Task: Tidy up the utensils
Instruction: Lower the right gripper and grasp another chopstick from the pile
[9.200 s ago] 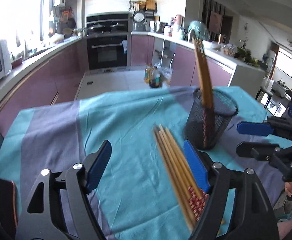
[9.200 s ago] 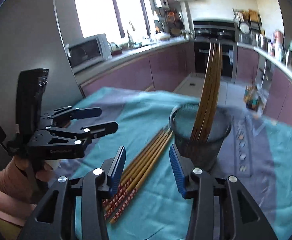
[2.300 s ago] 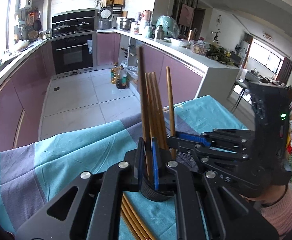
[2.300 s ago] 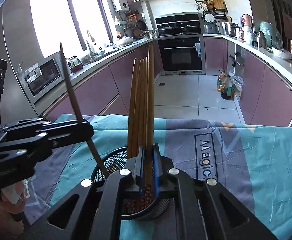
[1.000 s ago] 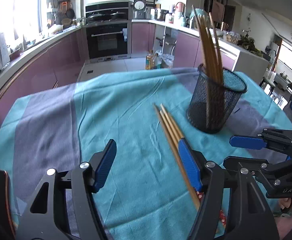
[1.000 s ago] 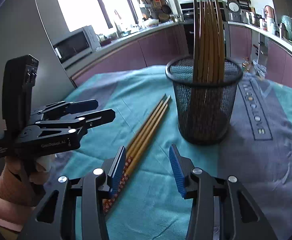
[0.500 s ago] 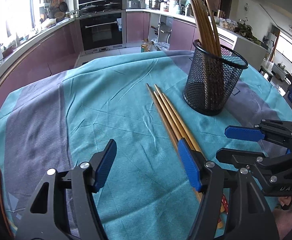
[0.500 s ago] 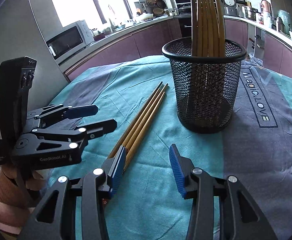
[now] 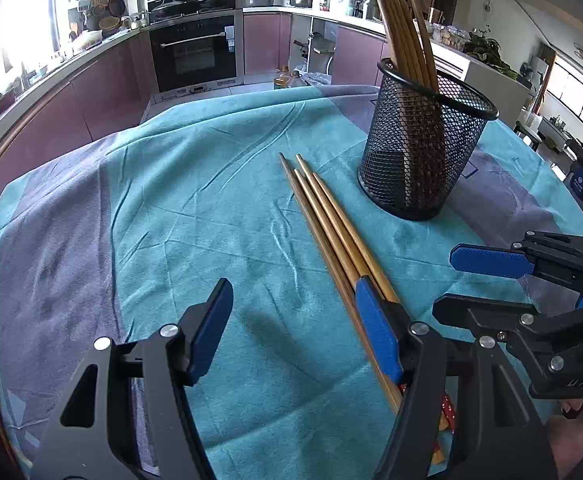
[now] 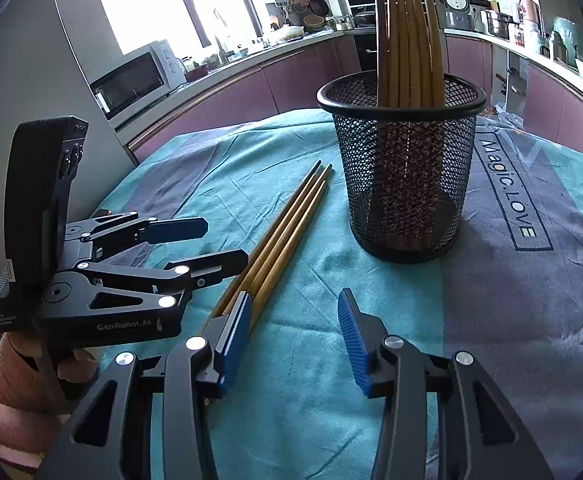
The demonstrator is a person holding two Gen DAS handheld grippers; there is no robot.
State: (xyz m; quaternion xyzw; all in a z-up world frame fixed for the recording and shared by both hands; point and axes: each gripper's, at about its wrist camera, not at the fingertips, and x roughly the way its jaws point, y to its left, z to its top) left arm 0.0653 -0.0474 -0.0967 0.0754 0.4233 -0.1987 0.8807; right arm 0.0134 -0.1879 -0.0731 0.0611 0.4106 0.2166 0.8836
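While four chopsticks (image 9: 333, 216) lay beside the mesh holder (image 9: 419, 148), the left gripper (image 9: 295, 332) and right gripper (image 10: 293, 340) both gaped empty; centring one stick between pads would have suited.

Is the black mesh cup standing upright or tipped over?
Upright: the mesh cup sits flat on the cloth, its rim on top, chopsticks standing inside.
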